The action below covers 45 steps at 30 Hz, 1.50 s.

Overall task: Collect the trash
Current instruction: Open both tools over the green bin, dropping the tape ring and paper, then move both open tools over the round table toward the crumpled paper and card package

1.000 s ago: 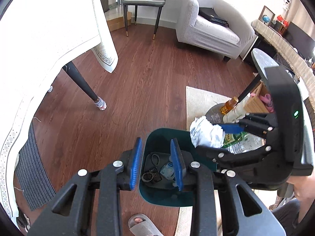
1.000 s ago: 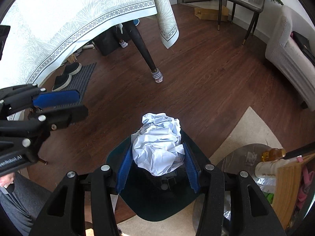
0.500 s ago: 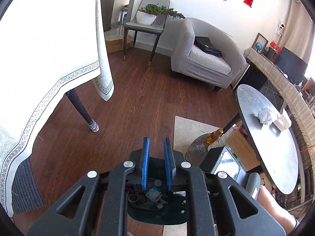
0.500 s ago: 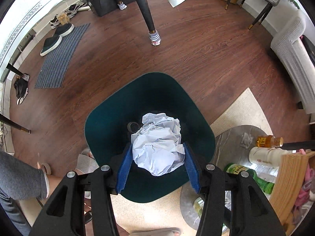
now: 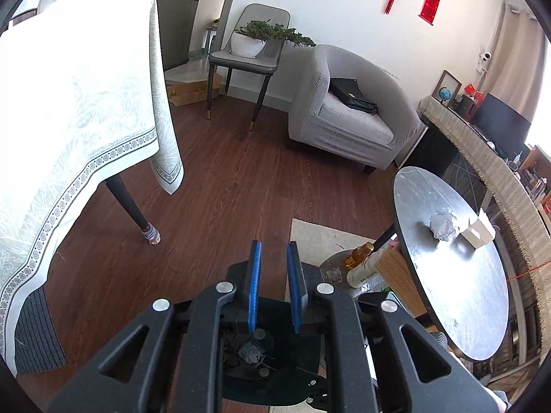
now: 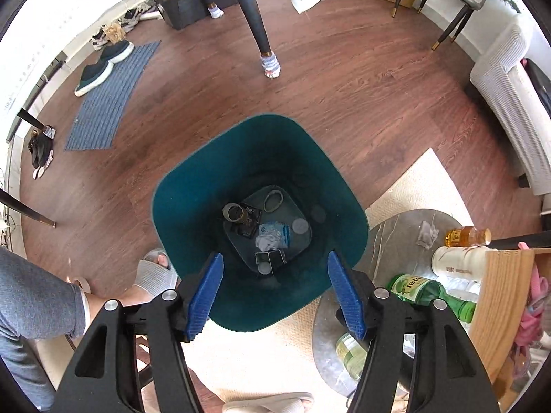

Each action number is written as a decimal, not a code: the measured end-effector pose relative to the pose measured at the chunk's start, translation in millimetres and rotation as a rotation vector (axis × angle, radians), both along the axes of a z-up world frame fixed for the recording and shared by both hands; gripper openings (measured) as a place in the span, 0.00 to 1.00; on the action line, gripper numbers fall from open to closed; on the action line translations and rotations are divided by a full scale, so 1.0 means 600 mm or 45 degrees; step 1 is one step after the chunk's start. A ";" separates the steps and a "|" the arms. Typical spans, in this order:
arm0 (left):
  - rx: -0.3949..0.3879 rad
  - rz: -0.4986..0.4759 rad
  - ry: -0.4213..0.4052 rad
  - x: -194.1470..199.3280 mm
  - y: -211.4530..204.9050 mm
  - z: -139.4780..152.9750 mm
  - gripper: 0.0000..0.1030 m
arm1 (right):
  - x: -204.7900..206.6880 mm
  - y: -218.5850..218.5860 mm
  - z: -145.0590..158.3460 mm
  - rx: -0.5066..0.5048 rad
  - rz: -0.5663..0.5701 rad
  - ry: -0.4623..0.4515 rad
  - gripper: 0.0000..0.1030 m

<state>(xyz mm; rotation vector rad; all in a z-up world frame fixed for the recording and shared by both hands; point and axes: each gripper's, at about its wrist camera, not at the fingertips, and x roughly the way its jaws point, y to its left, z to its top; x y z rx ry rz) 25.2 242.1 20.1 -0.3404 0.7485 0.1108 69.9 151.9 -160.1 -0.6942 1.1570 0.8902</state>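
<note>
A dark teal bin (image 6: 206, 186) stands on the wood floor right under my right gripper (image 6: 274, 255). Its blue jaws are opening wide above the bin's mouth and nothing is between them. On the bin's bottom lies a pale crumpled piece (image 6: 267, 241) among several small scraps. In the left wrist view my left gripper (image 5: 274, 243) hangs higher over the same bin (image 5: 303, 375), its pads a narrow gap apart and empty. Another crumpled paper ball (image 5: 444, 227) sits on the round grey table (image 5: 465, 303) to the right.
A small white box (image 5: 478, 230) sits next to that ball. Bottles (image 6: 430, 292) and a wooden rack (image 6: 499, 309) crowd a low stone shelf right of the bin. A person's slippered foot (image 6: 153, 275) rests left of it. A cloth-covered table (image 5: 69, 120) and armchair (image 5: 347, 117) stand farther off.
The crumpled white paper ball held in my right gripper is gone from its jaws, which have spread apart over the bin. My left gripper rose and narrowed, now showing more of the room.
</note>
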 end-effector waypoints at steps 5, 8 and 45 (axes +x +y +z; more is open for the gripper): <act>0.039 -0.002 -0.041 0.005 -0.021 0.024 0.16 | -0.006 -0.021 0.049 0.127 0.006 -0.021 0.62; 0.054 -0.010 -0.058 0.010 -0.034 0.033 0.16 | -0.008 -0.037 0.085 0.218 0.009 -0.047 0.57; 0.086 -0.293 -0.137 0.152 -0.318 0.020 0.59 | 0.081 -0.384 0.250 0.516 -0.406 -0.436 0.44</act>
